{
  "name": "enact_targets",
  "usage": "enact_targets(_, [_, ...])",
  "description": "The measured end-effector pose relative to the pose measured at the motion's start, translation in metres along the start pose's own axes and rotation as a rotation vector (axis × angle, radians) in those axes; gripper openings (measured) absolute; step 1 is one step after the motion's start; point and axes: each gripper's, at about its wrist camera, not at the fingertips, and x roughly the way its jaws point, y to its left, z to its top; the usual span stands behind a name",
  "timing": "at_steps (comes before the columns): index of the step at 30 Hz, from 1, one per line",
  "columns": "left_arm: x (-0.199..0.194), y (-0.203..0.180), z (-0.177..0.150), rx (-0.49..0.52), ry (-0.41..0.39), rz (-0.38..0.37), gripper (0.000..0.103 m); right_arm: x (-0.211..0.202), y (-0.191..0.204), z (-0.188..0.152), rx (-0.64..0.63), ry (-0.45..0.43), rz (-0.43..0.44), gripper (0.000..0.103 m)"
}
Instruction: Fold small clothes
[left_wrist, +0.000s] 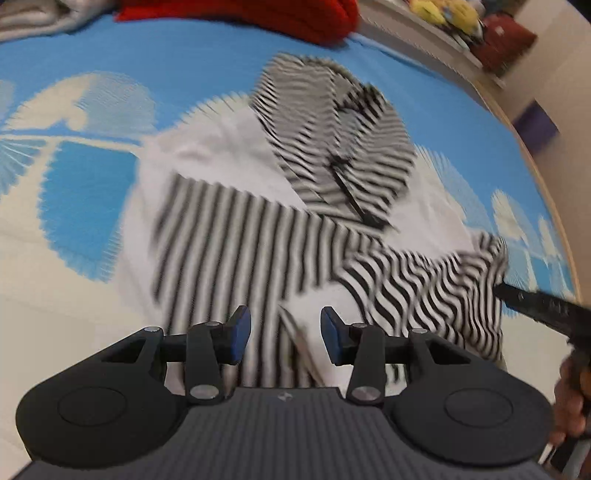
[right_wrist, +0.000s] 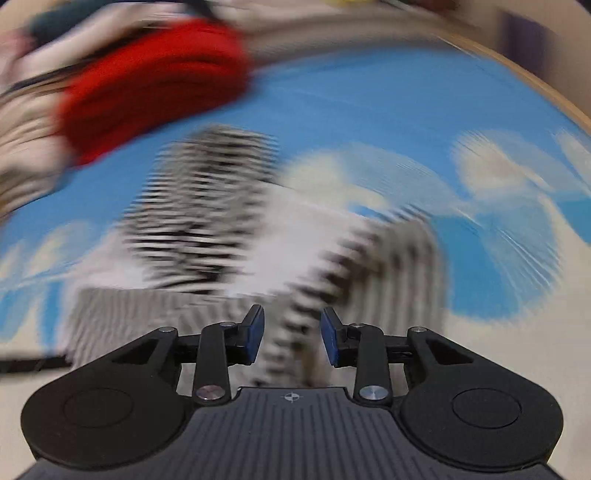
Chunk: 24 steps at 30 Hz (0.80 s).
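While both views are smeared by motion blur, the layout still reads: a black-and-white striped garment (left_wrist: 258, 236) lies spread on a blue-and-cream patterned sheet (left_wrist: 184, 62), its white inner side showing in places, one striped flap turned over toward the far side. Left gripper (left_wrist: 286, 338) sits low over the near hem, jaws parted, blue pads (left_wrist: 240, 332) apart with nothing between them. Right gripper (right_wrist: 292, 336) also has jaws released, striped cloth visible beyond the gap; cannot tell if it touches. In the left view the right gripper's dark tip sits against the garment's right corner. A red folded item (right_wrist: 155, 85) rests at the far edge, well apart from the striped piece.
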Motion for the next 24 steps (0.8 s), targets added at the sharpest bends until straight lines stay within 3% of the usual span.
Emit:
enact_targets(4, [0.017, -0.025, -0.010, 0.103, 0.048, -0.026, 0.046, -0.005, -0.037, 0.003, 0.206, 0.002, -0.012, 0.035])
enact_targets(7, [0.033, -0.044, -0.020, 0.201, 0.089, -0.050, 0.046, -0.011, -0.048, 0.008, 0.255, -0.028, -0.017, 0.036])
enact_targets(13, [0.057, -0.072, -0.046, 0.402, 0.137, 0.001, 0.044, -0.019, -0.071, 0.020, 0.336, -0.046, -0.026, 0.038])
enact_targets(15, [0.058, -0.073, -0.050, 0.447, 0.124, 0.042, 0.013, -0.023, -0.076, 0.024, 0.351, -0.055, -0.028, 0.038])
enact_targets(16, [0.056, -0.073, -0.049, 0.463, 0.120, 0.049, 0.005, -0.024, -0.078, 0.025, 0.354, -0.058, -0.030, 0.038])
enact_targets(18, [0.041, -0.073, -0.045, 0.486, 0.089, 0.035, 0.003, -0.026, -0.081, 0.026, 0.357, -0.060, -0.029, 0.039])
enact_targets(21, [-0.005, -0.073, -0.030, 0.496, -0.011, -0.053, 0.003, -0.028, -0.082, 0.025, 0.353, -0.056, -0.028, 0.039])
enact_targets(24, [-0.057, -0.051, -0.005, 0.359, -0.116, -0.341, 0.003, -0.026, -0.081, 0.023, 0.343, -0.045, -0.021, 0.040])
